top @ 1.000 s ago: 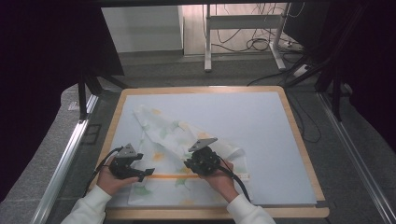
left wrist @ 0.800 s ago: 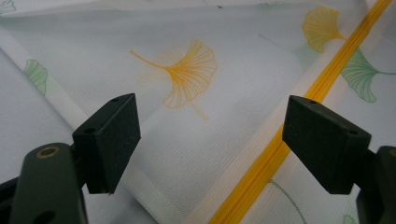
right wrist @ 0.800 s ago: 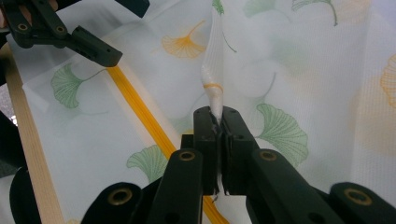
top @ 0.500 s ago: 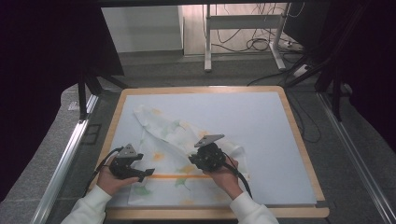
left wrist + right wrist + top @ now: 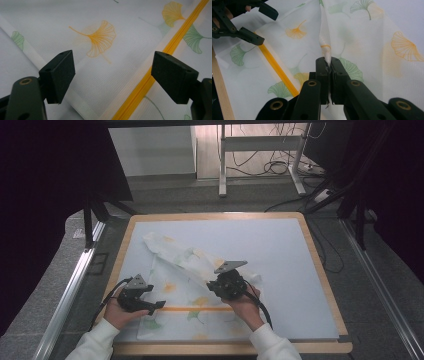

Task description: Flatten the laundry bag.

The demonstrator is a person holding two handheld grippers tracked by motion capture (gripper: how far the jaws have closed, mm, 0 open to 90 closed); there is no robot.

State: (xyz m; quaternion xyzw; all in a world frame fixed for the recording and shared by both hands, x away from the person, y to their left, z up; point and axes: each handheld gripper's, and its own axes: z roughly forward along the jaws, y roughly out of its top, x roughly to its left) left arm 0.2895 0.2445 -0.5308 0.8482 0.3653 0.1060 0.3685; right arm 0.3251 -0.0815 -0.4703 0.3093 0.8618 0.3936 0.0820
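- Lying on the pale blue table mat [image 5: 280, 250] is a white mesh zip bag printed with orange and green ginkgo leaves [image 5: 180, 285], spread over the near left part of the wood-edged table [image 5: 320, 270].
- Right gripper [image 5: 328, 65]: clenched on a pinched-up fold of the bag's white mesh, which rises as a ridge away from the closed jaws; seen from above, it sits near the middle of the bag [image 5: 227, 282].
- Left gripper [image 5: 112, 72]: released, jaws wide apart, poised just over the flat mesh at the bag's near left part [image 5: 142, 300].
- Yellow zip [image 5: 147, 82]: runs left to right across the near part of the bag, passing close beside one pad of the left gripper.
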